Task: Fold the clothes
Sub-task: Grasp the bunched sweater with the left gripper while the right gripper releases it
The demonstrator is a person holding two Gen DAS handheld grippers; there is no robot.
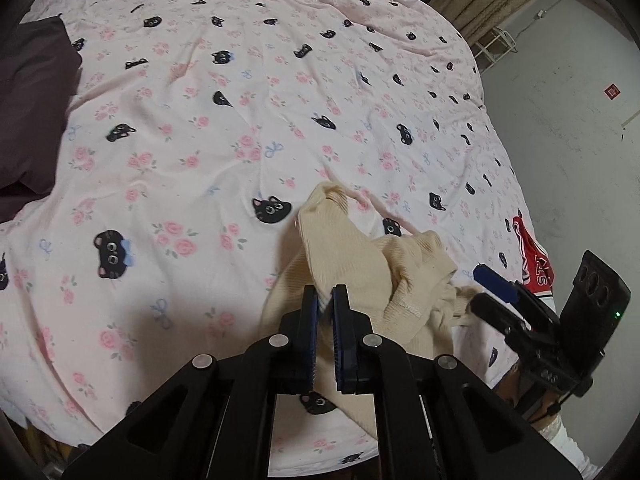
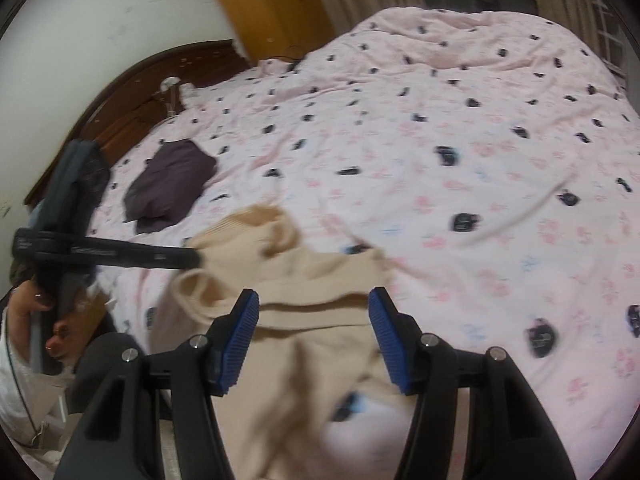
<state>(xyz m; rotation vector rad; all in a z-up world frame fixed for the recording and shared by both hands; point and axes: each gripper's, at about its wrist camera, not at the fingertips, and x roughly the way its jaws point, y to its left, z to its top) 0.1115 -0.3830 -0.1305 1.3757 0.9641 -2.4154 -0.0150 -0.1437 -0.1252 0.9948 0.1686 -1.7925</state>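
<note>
A cream knit garment (image 1: 360,248) lies crumpled on the pink bedcover (image 1: 200,120) near the bed's front edge. My left gripper (image 1: 325,296) is shut on a fold of it, and cloth shows between the blue pads. In the right wrist view the same garment (image 2: 304,272) is blurred and spreads under my right gripper (image 2: 314,296), whose jaws stand apart with no pad pressing on the cloth. There the left gripper (image 2: 194,258) reaches in from the left and pinches the garment's edge. The right gripper (image 1: 478,288) shows at the garment's right side.
A folded dark purple garment (image 2: 172,184) lies toward the wooden headboard (image 2: 132,92). A red garment with white lettering (image 1: 534,264) hangs at the bed's right edge. A person's hand (image 2: 48,320) holds the left gripper's handle. A grey wall (image 1: 560,140) stands beyond the bed.
</note>
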